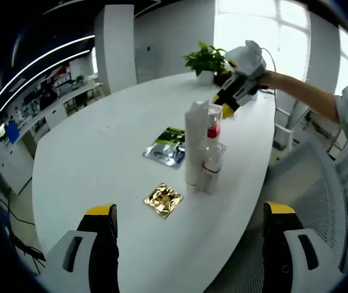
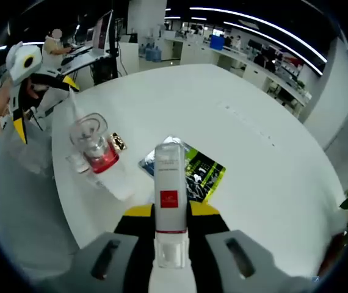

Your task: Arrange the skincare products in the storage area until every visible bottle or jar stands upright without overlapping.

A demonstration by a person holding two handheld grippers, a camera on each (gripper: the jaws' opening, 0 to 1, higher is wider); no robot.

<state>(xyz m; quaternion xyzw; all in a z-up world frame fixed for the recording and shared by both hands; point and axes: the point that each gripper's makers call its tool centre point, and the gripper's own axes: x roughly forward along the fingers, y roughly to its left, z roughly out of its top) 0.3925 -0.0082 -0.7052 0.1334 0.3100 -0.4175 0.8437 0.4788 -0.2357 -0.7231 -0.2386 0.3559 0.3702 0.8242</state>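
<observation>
A tall white tube (image 1: 195, 143) stands upright in the middle of the white table (image 1: 101, 152), touching a clear bottle with a red band (image 1: 212, 160). My left gripper (image 1: 189, 215) hangs open over the near table edge, holding nothing. Beyond the tube, a person's hand holds my right gripper (image 1: 226, 108). In the right gripper view, that right gripper (image 2: 171, 210) is shut on a white bottle with a red square label (image 2: 169, 183), held above the table. The clear bottle (image 2: 97, 149) and white tube (image 2: 73, 110) stand to its left, with the open left gripper (image 2: 44, 105) behind them.
A gold sachet (image 1: 163, 199) and a silver-green sachet (image 1: 168, 146) lie flat near the bottles. A potted plant (image 1: 207, 59) stands at the far end. A mesh chair (image 1: 311, 183) is at the table's right edge. Desks and monitors (image 2: 101, 36) line the room.
</observation>
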